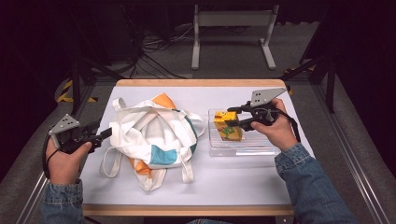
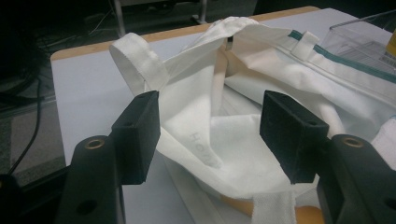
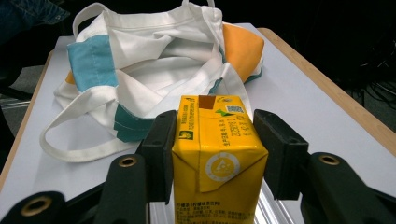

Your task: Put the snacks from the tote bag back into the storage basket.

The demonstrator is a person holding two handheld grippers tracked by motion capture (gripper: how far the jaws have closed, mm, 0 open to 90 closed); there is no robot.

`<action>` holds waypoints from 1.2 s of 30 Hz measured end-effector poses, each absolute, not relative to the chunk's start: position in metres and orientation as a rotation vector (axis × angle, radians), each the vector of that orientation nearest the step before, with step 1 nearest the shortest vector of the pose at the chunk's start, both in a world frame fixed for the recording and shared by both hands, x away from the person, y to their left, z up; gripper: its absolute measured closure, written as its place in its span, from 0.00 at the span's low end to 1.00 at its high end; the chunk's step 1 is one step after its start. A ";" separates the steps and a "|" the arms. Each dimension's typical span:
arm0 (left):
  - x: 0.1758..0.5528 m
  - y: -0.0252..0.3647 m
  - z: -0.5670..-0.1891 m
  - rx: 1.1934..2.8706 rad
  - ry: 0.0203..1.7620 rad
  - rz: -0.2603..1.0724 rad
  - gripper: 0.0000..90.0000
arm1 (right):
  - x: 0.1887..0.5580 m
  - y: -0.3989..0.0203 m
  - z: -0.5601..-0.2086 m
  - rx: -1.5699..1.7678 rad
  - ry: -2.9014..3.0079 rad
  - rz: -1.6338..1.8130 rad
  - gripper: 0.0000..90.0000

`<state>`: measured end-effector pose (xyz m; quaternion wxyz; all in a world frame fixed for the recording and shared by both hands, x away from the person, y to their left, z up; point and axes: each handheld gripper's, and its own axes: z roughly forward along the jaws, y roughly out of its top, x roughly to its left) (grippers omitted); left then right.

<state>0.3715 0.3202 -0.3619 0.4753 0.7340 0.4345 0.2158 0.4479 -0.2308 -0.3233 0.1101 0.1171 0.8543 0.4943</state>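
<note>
A yellow drink carton [image 1: 228, 126] stands upright inside a clear plastic tray [image 1: 243, 148] at the table's right. My right gripper [image 1: 235, 117] reaches in from the right and is shut on the carton [image 3: 217, 158], a black pad [image 3: 161, 149] against each side. I cannot tell whether the carton rests on the tray's floor. A white tote bag [image 1: 154, 130] with orange and teal patches lies crumpled mid-table. My left gripper [image 1: 103, 129] sits at the bag's left edge, open, with the bag's white cloth [image 2: 261, 70] just beyond its jaws [image 2: 210, 135] and nothing pinched.
The bag's handle loops [image 1: 109, 163] spill toward the front and left of the white table top [image 1: 243, 182]. A wooden edge [image 1: 201, 83] runs along the far side. Beyond it stand a metal frame [image 1: 233, 28] and floor cables.
</note>
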 end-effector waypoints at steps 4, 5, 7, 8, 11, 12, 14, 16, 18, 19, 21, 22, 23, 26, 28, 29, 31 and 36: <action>0.372 0.320 -0.362 1.799 1.060 0.529 0.44 | 0.448 -0.230 -0.330 0.344 2.527 1.437 0.57; 0.372 0.320 -0.362 1.799 1.060 0.529 0.44 | 0.448 -0.229 -0.331 0.338 2.532 1.429 0.57; 0.371 0.320 -0.362 1.793 1.064 0.525 0.44 | 0.447 -0.227 -0.333 0.332 2.541 1.425 0.57; 0.372 0.320 -0.362 1.792 1.064 0.528 0.44 | 0.447 -0.227 -0.334 0.331 2.543 1.427 0.57; 0.372 0.320 -0.362 1.795 1.061 0.530 0.44 | 0.446 -0.226 -0.339 0.328 2.554 1.424 0.57; 0.372 0.320 -0.362 1.794 1.063 0.525 0.44 | 0.446 -0.226 -0.340 0.331 2.557 1.423 0.57; 0.372 0.320 -0.362 1.794 1.063 0.524 0.44 | 0.446 -0.226 -0.341 0.331 2.560 1.425 0.57; 0.372 0.320 -0.362 1.795 1.061 0.527 0.44 | 0.445 -0.226 -0.343 0.331 2.563 1.421 0.57; 0.372 0.320 -0.362 1.796 1.062 0.527 0.44 | 0.444 -0.226 -0.344 0.328 2.567 1.419 0.57; 0.372 0.320 -0.362 1.798 1.061 0.528 0.44 | 0.444 -0.225 -0.345 0.325 2.570 1.416 0.57; 0.372 0.320 -0.362 1.798 1.061 0.528 0.44 | 0.443 -0.224 -0.346 0.319 2.575 1.410 0.57; 0.372 0.320 -0.362 1.798 1.060 0.527 0.44 | 0.443 -0.223 -0.346 0.314 2.577 1.408 0.57; 0.372 0.320 -0.362 1.798 1.060 0.527 0.44 | 0.442 -0.222 -0.346 0.309 2.581 1.407 0.57; 0.372 0.320 -0.362 1.795 1.060 0.528 0.44 | 0.442 -0.221 -0.347 0.303 2.588 1.404 0.57; 0.372 0.320 -0.362 1.793 1.062 0.527 0.44 | 0.442 -0.219 -0.348 0.298 2.597 1.397 0.57; 0.372 0.320 -0.362 1.792 1.063 0.526 0.44 | 0.442 -0.218 -0.349 0.297 2.601 1.396 0.57; 0.372 0.321 -0.362 1.792 1.063 0.526 0.44 | 0.442 -0.217 -0.350 0.292 2.605 1.387 0.57; 0.371 0.321 -0.362 1.790 1.064 0.523 0.44 | 0.442 -0.215 -0.352 0.281 2.627 1.371 0.57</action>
